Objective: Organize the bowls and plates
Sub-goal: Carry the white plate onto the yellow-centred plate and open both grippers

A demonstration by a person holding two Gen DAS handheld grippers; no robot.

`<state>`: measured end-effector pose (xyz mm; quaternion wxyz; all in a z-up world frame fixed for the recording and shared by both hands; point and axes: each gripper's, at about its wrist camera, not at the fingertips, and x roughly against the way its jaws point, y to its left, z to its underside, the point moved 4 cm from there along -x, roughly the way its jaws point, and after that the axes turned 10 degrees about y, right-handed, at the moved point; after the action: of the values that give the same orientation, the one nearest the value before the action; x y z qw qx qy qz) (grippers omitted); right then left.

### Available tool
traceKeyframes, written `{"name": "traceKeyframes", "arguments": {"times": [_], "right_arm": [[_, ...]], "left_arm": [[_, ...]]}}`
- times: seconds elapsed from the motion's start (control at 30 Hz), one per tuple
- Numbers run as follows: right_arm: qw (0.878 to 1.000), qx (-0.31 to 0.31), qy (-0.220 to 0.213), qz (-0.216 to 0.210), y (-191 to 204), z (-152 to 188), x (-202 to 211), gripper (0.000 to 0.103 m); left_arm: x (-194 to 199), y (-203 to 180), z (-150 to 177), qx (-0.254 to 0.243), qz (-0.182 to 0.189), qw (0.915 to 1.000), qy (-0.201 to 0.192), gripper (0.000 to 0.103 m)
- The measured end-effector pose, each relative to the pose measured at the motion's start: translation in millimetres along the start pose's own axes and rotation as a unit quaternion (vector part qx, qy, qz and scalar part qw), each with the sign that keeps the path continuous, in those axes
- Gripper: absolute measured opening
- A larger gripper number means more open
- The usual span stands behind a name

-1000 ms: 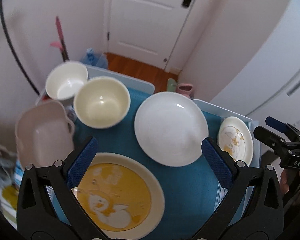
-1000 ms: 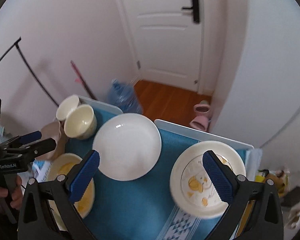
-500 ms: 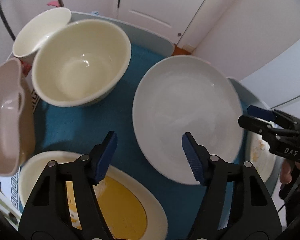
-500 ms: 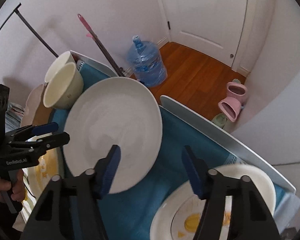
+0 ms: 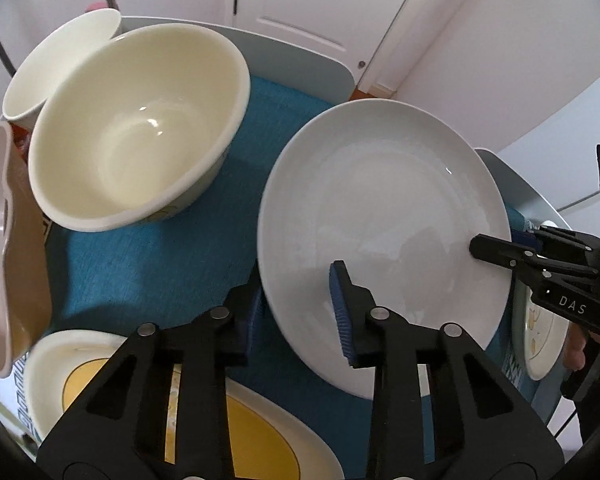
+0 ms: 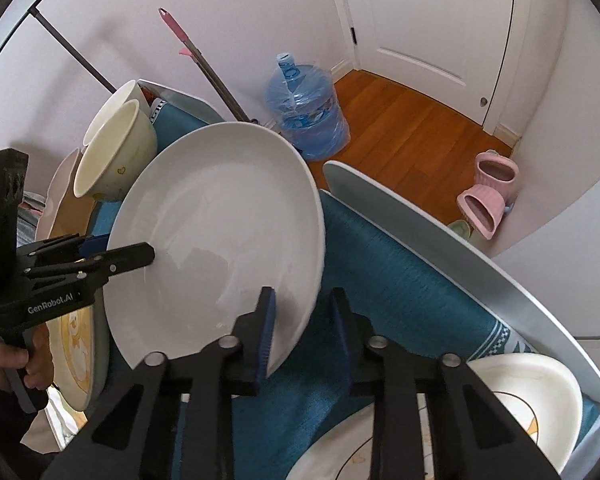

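A large white plate (image 5: pixel 384 216) lies on the blue mat; it also shows in the right wrist view (image 6: pixel 220 236). My left gripper (image 5: pixel 296 312) straddles its near rim, one finger over the plate, one under. My right gripper (image 6: pixel 302 328) straddles the opposite rim the same way; it shows in the left wrist view (image 5: pixel 500 248). Both have narrowed on the rim. A cream bowl (image 5: pixel 136 128) sits left of the plate. A yellow plate (image 5: pixel 100 392) lies near the left gripper. A plate with a cartoon print (image 6: pixel 512 412) lies by the right gripper.
A white bowl (image 5: pixel 56 64) stands behind the cream bowl. A pink dish (image 5: pixel 4 248) sits at the left edge. The blue mat (image 6: pixel 400 280) covers a white table (image 6: pixel 440 236). A water jug (image 6: pixel 304 112), pink slippers (image 6: pixel 488 196) and a mop stand on the floor.
Both grippers moved in from above the table to opposite rims of the white plate and narrowed their jaws around it. The plate now looks tilted up off the mat.
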<state>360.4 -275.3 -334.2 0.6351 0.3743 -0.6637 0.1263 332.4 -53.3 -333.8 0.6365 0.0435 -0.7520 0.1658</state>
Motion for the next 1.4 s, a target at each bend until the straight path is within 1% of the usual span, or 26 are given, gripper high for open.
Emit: {"name": "traceKeyframes", "arguments": {"times": [0.03,0.17,0.3,0.4,0.43,0.63,0.9,1.03,1.2,1.4], "right_arm": [[1.0,0.002,-0.002,0.0,1.1,-0.5,0.0,0.017],[1.0,0.005,-0.005,-0.001,1.6,-0.7,-1.0,0.017],[1.0,0.008,-0.006,0.001,2.3,-0.4,-1.5,0.017],[1.0,0.007,-0.007,-0.002,2.9,2.1,-1.0,0.017],[1.0,0.006,-0.007,-0.003,3.4,2.9,-0.8,0.017],[1.0,0.003,-0.013,-0.01,6.2,6.5,2.8,0.017],[0.999,0.0,-0.034,-0.006,11.1,13.7,23.7,0.017],[0.999,0.001,-0.048,-0.004,19.5,20.4,42.3,0.017],[0.998,0.0,-0.061,-0.006,38.4,30.9,66.0,0.017],[0.997,-0.008,-0.075,0.0,73.4,50.0,84.5,0.017]], "left_arm": [[-0.2,1.7,1.2,0.0,0.0,1.0,-0.001,0.027],[-0.3,-0.5,5.4,0.0,-0.006,1.0,-0.005,0.025],[4.6,3.3,1.7,-0.002,-0.014,0.9999,-0.006,0.025],[6.8,-4.4,5.0,-0.001,-0.015,0.9998,-0.008,0.025],[4.7,-10.1,1.1,-0.001,-0.017,0.9998,-0.01,0.025],[15.9,-13.5,4.2,-0.001,-0.019,0.9997,-0.018,0.025],[54.0,-15.5,14.9,-0.012,-0.015,0.9989,-0.043,0.025],[78.8,-17.3,23.5,-0.021,-0.015,0.9977,-0.063,0.025],[108.8,-11.8,39.8,-0.025,-0.019,0.9963,-0.08,0.025],[143.8,4.0,68.4,-0.035,-0.01,0.9953,-0.09,0.025]]}}
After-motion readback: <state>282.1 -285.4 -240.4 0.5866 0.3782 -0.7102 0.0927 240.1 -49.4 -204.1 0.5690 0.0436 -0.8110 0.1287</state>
